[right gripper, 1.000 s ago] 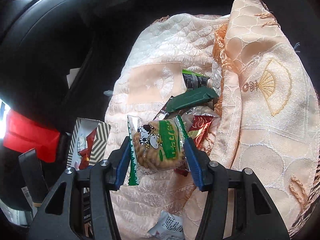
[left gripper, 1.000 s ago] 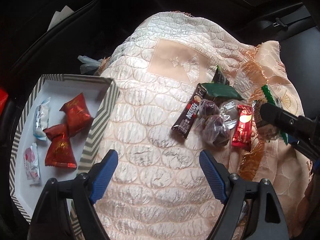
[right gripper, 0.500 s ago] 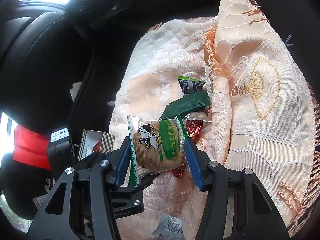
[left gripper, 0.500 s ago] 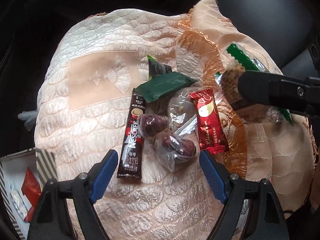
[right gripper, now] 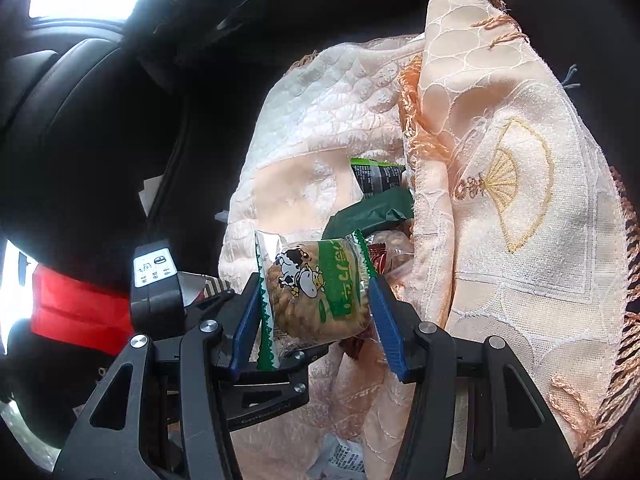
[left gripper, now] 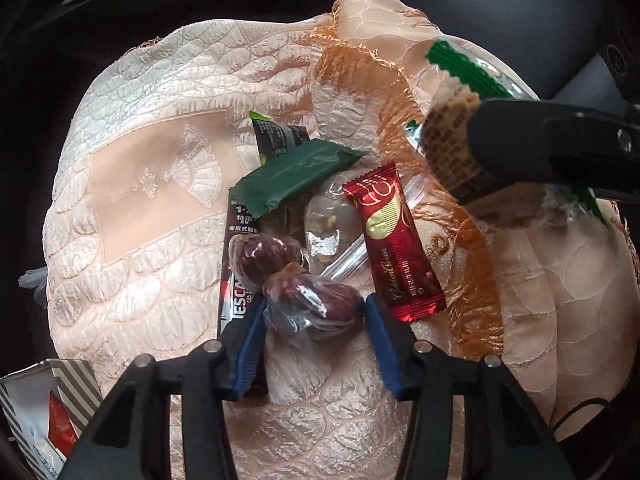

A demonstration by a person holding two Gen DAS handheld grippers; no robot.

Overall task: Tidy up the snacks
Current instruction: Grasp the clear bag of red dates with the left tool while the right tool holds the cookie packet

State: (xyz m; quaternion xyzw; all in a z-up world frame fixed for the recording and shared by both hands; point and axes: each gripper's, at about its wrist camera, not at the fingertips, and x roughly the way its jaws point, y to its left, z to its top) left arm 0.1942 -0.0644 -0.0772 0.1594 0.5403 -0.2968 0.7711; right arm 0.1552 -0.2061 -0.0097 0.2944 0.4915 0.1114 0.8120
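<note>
A pile of snacks lies on the peach quilted cloth (left gripper: 152,208): a wrapped date packet (left gripper: 308,300), a second date (left gripper: 260,258), a Nescafe stick (left gripper: 236,280), a green bar (left gripper: 296,176), a red Golden Cream packet (left gripper: 396,248) and a clear wrapper (left gripper: 328,224). My left gripper (left gripper: 312,316) has its blue pads on both sides of the date packet. My right gripper (right gripper: 314,308) is shut on a green-and-clear cow biscuit pack (right gripper: 316,288) and holds it above the pile; the pack also shows in the left wrist view (left gripper: 448,132).
A striped paper box (left gripper: 40,408) with a red candy (left gripper: 60,424) sits at the lower left. A folded part of the cloth (right gripper: 500,200) rises on the right. Dark car seats surround the cloth. A grey packet (right gripper: 340,456) lies low on the cloth.
My left gripper swung right from the box to the pile, moved in and closed its jaws around the date packet. My right gripper kept the biscuit pack and rose slightly.
</note>
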